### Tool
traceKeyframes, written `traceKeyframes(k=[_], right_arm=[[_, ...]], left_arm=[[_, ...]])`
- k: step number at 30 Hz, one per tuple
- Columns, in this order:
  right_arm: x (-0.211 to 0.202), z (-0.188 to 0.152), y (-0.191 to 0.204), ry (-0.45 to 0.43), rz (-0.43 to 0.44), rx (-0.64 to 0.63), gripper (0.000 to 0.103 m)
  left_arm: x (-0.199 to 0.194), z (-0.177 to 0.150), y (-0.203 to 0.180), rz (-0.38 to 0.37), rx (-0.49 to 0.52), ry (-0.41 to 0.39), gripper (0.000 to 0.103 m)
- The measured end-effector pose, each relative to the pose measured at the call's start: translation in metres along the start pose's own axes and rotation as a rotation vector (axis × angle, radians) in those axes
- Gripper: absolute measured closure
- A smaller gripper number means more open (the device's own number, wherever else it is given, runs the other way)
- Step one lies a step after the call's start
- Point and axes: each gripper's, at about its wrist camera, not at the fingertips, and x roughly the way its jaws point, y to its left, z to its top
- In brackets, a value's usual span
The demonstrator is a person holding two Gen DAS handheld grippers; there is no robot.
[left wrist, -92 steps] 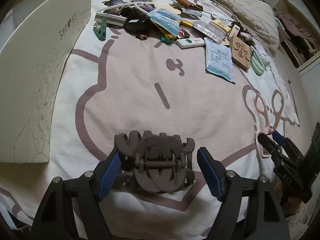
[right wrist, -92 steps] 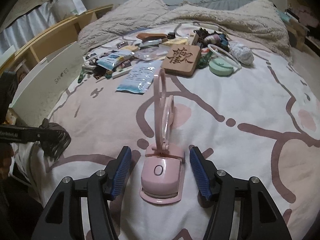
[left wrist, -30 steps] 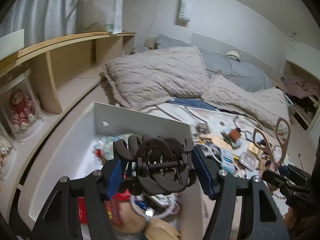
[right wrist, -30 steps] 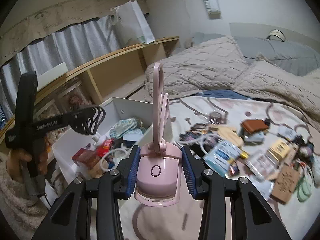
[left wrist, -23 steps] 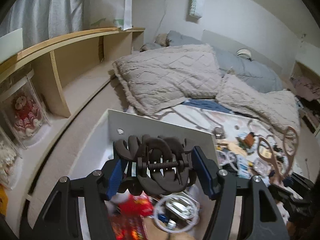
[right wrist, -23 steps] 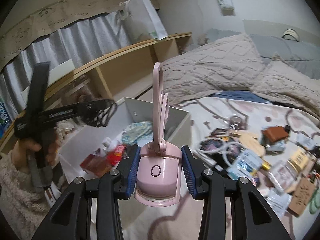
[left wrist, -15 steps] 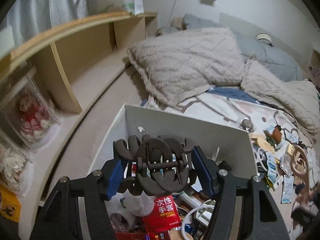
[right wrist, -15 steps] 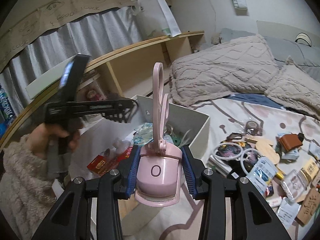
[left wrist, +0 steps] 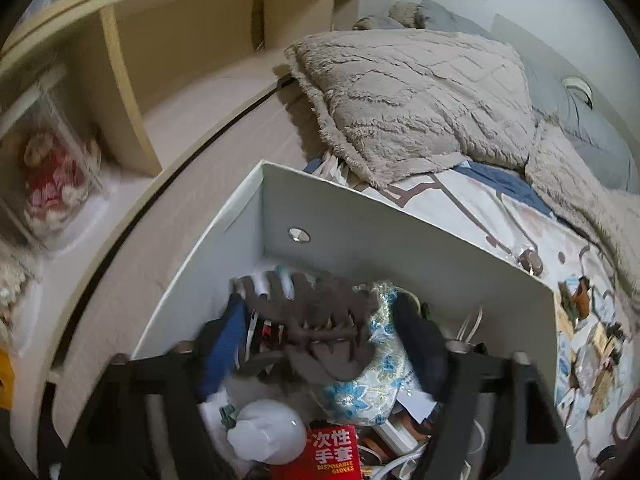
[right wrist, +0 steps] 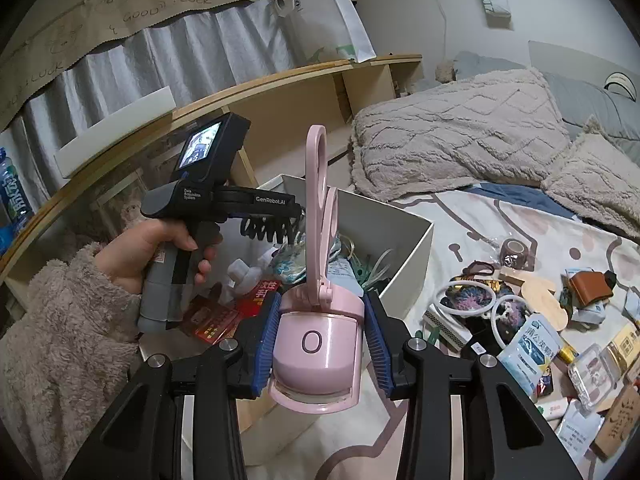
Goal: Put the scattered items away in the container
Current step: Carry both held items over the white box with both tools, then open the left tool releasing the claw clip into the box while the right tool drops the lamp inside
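Looking through the left wrist view first:
Left tongs [left wrist: 320, 344]: I see them blurred and spread wide, hanging over the open white box [left wrist: 400, 232].
Hair claw [left wrist: 316, 320]: the dark brown clip sits between the fingers, but with the blur I cannot tell whether either pad touches it; it is above the box's contents.
Box contents: a blue floral pouch [left wrist: 372, 380] lies just right of the claw, a white bulb-shaped thing [left wrist: 264, 432] near the bottom edge, and a red glove packet [left wrist: 332, 452] beside it.
Bed [left wrist: 532, 232]: it lies right of the box, with loose items [left wrist: 588, 340] scattered along the right edge of my view.
Pillow [left wrist: 416, 96]: a beige fluffy one lies beyond the far wall of the box.
Shelf [left wrist: 160, 52]: a wooden unit runs along the far left.

Turning to the right wrist view:
Right tongs [right wrist: 320, 340]: I have them clamped on the pink device [right wrist: 316, 344], blue pads pressed to both of its sides, its two long loops standing upright.
Position: the device is held in the air at the near edge of the box [right wrist: 400, 240], above the bed.
Left hand [right wrist: 156, 248]: it grips the other tool's handle over the box, the claw's teeth showing at the tool's tip.
Scattered pile [right wrist: 520, 320]: pouches, rings and packets lie on the bed, right of the box.
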Motion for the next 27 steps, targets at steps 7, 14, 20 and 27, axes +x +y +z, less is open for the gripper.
traceKeyframes(k=[7,14,20,27], right_arm=[[0.001,0.003,-0.002,-0.005,0.008,0.006,0.061],[0.013,0.012,0.002,0.026,0.027,-0.004,0.061],[0.036,0.025,0.008,0.072,0.008,-0.089,0.061],[0.092,0.040,0.015,0.222,-0.037,-0.215,0.061]], left_arm=[[-0.030,-0.010,-0.007,-0.039,0.055,-0.043,0.012],[-0.067,-0.046,-0.027,-0.079,0.163,-0.110,0.012],[-0.089,-0.076,-0.028,-0.042,0.239,-0.172,0.012],[-0.102,-0.096,-0.016,-0.089,0.221,-0.196,0.012]])
